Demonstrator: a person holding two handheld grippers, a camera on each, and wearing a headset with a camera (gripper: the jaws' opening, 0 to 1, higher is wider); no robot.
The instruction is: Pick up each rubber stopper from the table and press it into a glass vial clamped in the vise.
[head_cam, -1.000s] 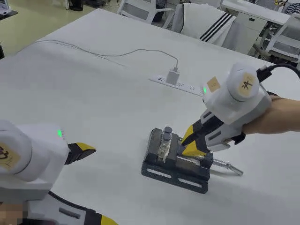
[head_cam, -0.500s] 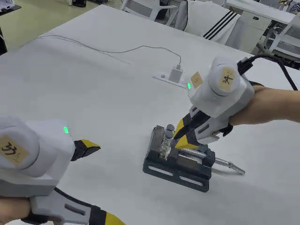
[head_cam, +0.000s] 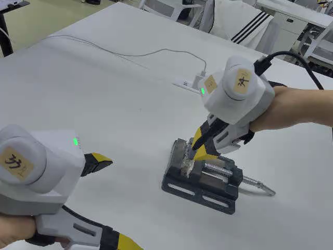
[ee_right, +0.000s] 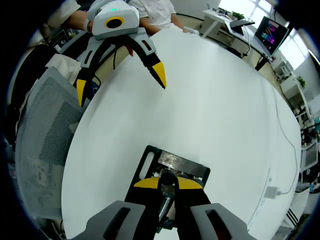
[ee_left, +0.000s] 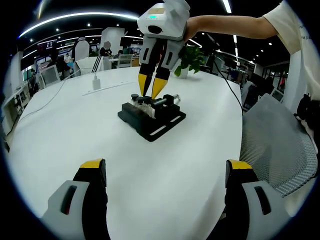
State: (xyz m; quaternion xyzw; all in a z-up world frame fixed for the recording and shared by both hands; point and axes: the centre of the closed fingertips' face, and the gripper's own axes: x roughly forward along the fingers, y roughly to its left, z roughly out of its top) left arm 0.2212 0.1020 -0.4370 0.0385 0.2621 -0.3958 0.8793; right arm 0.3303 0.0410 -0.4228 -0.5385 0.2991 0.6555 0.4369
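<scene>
Shifted leftward over the vise (head_cam: 200, 188), the right tool (ee_right: 167, 183) pinches a likely soft, grippy rubber stopper (ee_right: 167, 177) by its sides atop a fragile glass vial (head_cam: 186, 166) mid-surface (head_cam: 104, 94), while the left tool (ee_left: 166, 166) hovers wide open and empty.

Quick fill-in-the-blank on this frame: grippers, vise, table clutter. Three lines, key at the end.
1. The right gripper is ____ on a dark round rubber stopper directly above the black metal vise.
2. The left gripper hovers over the white table with its jaws ____.
3. The thin white cable runs to a white charger plugged into a power ____.

Missing words: shut; open; strip.
</scene>
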